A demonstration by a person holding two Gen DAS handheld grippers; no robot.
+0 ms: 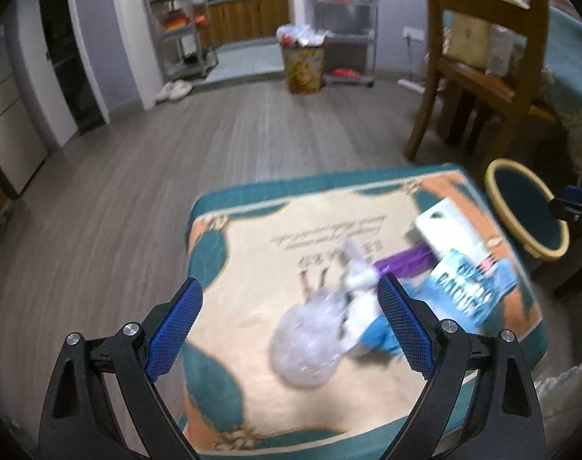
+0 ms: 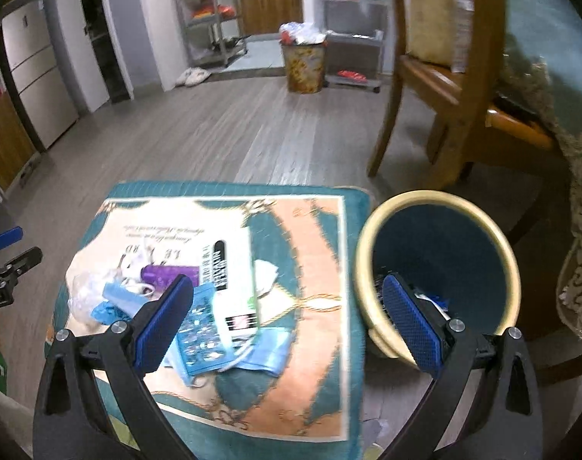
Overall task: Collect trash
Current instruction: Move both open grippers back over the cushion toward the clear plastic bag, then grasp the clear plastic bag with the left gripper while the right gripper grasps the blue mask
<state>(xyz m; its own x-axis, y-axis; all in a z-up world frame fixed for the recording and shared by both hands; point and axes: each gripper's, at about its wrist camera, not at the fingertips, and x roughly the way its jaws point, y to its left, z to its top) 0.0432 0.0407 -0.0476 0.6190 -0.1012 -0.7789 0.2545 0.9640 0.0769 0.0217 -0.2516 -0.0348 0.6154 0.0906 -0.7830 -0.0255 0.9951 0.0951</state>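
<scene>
My left tool (image 1: 289,322) stands wide, nothing between its fingers; it hovers above the clear crumpled plastic bag (image 1: 308,339) on the cushion (image 1: 229,237). My right tool (image 2: 287,322) is likewise spread wide and empty, its left finger over the trash pile and its right finger over the rim of the bin (image 2: 371,237).

The trash lies clustered toward one side edge of the cushion: the plastic bag at the outer end of the pile, blue face masks (image 2: 269,352) beneath and beside it, a purple wrapper (image 2: 168,272), a white carton (image 2: 233,280) lying flat across the middle, and a blue blister-pattern pack (image 2: 200,327) partly under the carton. The bin stands on the floor just beside the cushion's opposite side edge; something dark and blue already lies at its bottom, though I cannot identify it.

Hazards, in my judgement:
- The items overlap. Closing on the bag may drag a mask strap or the wrapper along, and a trailing piece may drop onto the floor between cushion and bin.
- The bag is thin and slippery; a shallow pinch may lose it in transit.
- The cushion is soft. Pressing down may pinch its fabric with the trash.
- The two tools work near each other; crossing paths over the pile risks collision.
- Both views are motion-blurred, so alignment is uncertain.
</scene>
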